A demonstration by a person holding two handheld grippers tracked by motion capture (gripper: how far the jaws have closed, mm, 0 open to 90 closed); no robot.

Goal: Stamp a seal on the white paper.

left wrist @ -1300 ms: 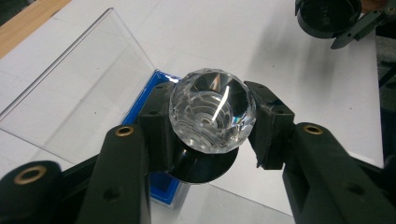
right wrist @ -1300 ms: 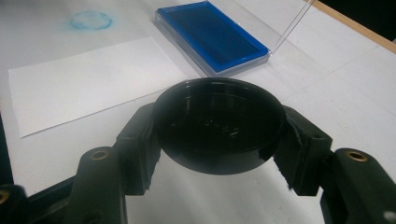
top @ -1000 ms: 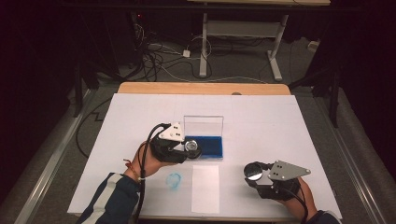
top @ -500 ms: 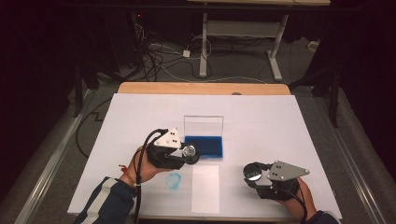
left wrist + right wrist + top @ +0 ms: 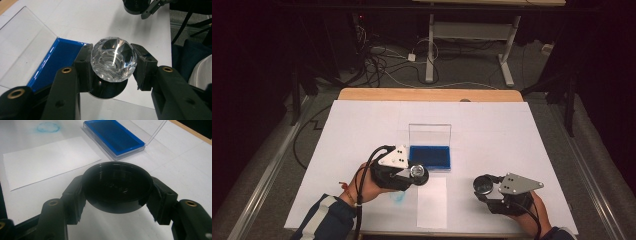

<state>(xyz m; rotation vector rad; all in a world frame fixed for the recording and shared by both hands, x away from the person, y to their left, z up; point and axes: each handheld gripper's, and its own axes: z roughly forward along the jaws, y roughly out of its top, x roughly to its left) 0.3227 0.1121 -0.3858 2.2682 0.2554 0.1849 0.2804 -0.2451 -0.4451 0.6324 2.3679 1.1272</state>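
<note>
High view: left hand-held gripper (image 5: 416, 175) sits just in front of the blue ink pad (image 5: 429, 157), at the pad's near left corner, jaws closed on a clear faceted stamp (image 5: 416, 172). Pad's clear lid (image 5: 429, 134) stands open on its far side. White paper slip (image 5: 432, 200) lies on the table (image 5: 512, 130) just in front of the pad; faint blue ring mark (image 5: 398, 197) left of the slip, w/ the left hand partly over it. Right hand-held gripper (image 5: 485, 186) is well right of the pad and nearer the person, clamped on a round black cap (image 5: 483, 184).

Left gripper view: both jaws press the stamp (image 5: 113, 59) from either side, approx half closed; its black base (image 5: 107, 87) is below, over the table just beside the pad's (image 5: 60, 58) edge. Can't tell if the base touches the table. Other gripper (image 5: 146, 11) well beyond the pad.

Right gripper view: jaws fairly wide, gripping the cap (image 5: 117, 187) at its rim, open side up, held above the table. Pad (image 5: 113, 137) farther off, slip (image 5: 47, 161) left of the pad, ring mark (image 5: 48, 127) beyond the slip.
</note>
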